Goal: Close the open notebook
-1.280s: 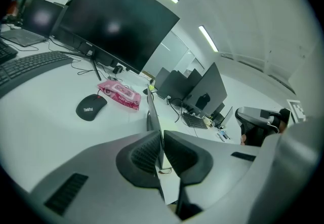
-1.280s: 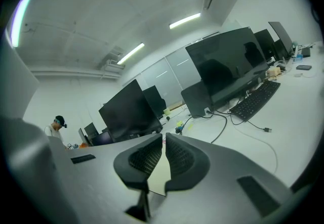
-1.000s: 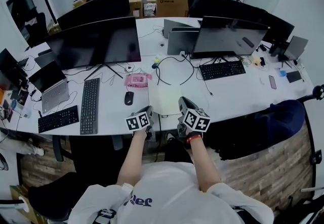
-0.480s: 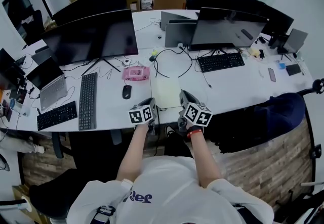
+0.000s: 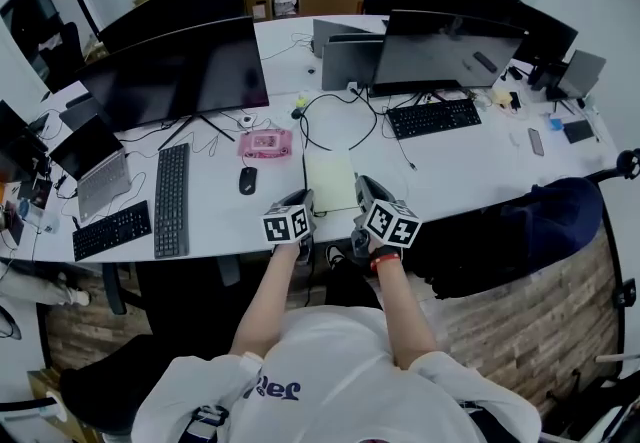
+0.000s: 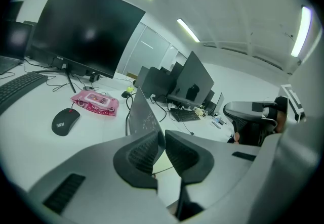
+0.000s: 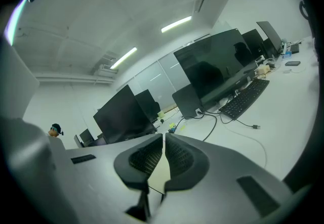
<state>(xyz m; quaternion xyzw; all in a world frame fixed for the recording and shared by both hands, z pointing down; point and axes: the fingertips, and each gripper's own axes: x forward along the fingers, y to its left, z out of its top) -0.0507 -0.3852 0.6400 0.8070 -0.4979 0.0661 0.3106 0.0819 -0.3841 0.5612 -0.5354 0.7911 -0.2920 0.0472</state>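
The pale notebook (image 5: 330,181) lies on the white desk (image 5: 460,171) just ahead of both grippers. My left gripper (image 5: 303,199) is at its near left corner. In the left gripper view a grey leaf of the notebook (image 6: 143,114) stands nearly upright, with its lower edge at the tips of the left gripper (image 6: 163,134). The jaws are opening, a narrow gap shows, and the leaf leans on the left pad (image 6: 142,152). My right gripper (image 5: 362,189) is at the near right corner. The right gripper (image 7: 163,137) is shut, with pale paper (image 7: 158,175) showing below its pads.
Left of the notebook are a black mouse (image 5: 247,181), a pink wipes pack (image 5: 265,143) and a black keyboard (image 5: 172,199). Large monitors (image 5: 180,71) and a looped cable (image 5: 330,121) sit behind. Another keyboard (image 5: 433,118) lies at right. A dark chair (image 5: 520,231) stands by the desk edge.
My left gripper has shifted right, toward the notebook's middle, and the notebook now looks narrower than a second ago. The right gripper has stayed where it was.
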